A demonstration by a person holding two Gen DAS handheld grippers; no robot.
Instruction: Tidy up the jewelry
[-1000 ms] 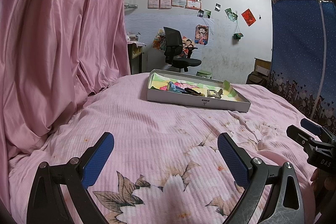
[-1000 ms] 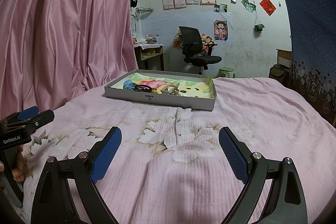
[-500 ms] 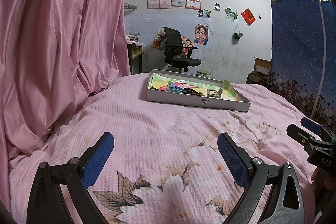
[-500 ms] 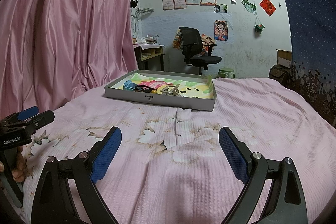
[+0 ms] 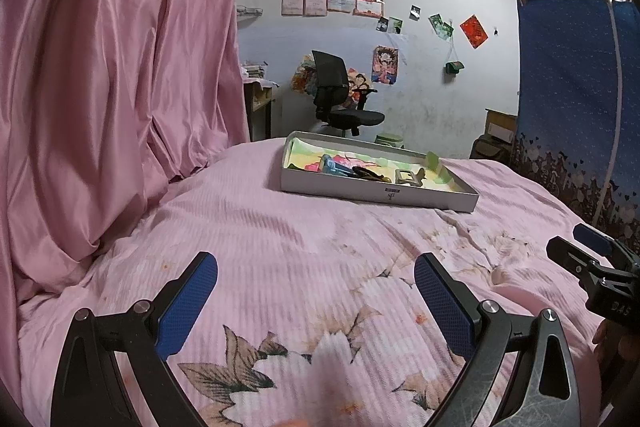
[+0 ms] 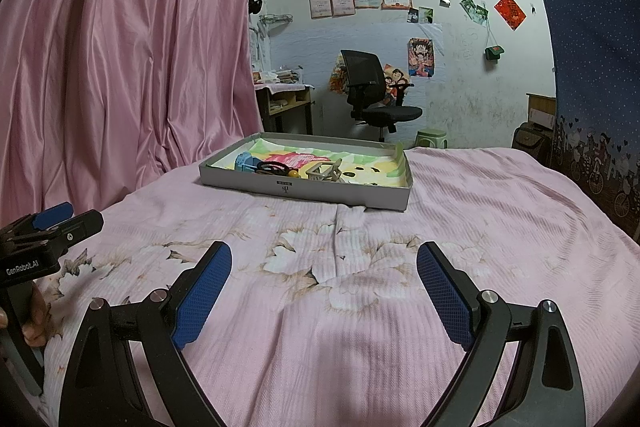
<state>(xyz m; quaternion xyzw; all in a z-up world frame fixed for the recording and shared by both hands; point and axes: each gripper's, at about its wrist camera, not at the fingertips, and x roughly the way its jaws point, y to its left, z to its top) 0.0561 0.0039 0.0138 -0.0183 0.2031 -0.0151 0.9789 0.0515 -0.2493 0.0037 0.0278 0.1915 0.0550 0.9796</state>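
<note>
The shallow grey tray of jewelry lies well ahead toward the bed's far edge, its long axis crosswise; left gripper and right gripper both gape wide, empty.

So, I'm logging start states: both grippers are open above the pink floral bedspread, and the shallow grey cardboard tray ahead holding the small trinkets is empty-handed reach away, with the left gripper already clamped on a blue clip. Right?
Not quite. The left gripper holds nothing: the left wrist view shows its jaws wide apart over the pink floral bedspread. The blue clip lies in the shallow grey cardboard tray. The right gripper is open too.
</note>
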